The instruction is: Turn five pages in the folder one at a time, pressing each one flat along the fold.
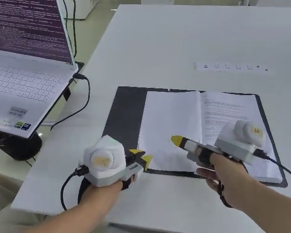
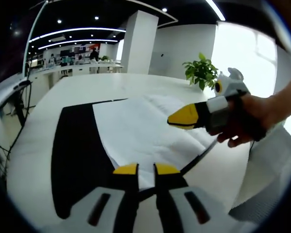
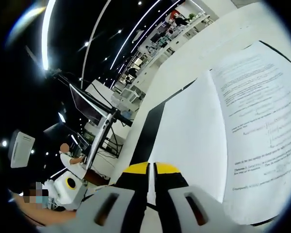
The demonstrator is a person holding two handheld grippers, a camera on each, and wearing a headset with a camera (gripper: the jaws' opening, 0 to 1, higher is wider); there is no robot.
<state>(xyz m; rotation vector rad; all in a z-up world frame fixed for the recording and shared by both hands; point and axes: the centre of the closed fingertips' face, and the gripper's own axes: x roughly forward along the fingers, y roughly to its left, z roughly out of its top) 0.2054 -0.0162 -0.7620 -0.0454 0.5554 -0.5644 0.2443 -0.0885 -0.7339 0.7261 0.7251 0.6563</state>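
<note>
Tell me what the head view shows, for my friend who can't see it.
An open folder with white pages lies on a white table. The left gripper and right gripper are near its front edge. An open laptop sits at the left.

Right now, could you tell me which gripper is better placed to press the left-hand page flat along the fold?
Right. The right gripper, jaws shut, is over the blank page near the fold; the left gripper sits at that page's near outer corner, farther from the fold.
</note>
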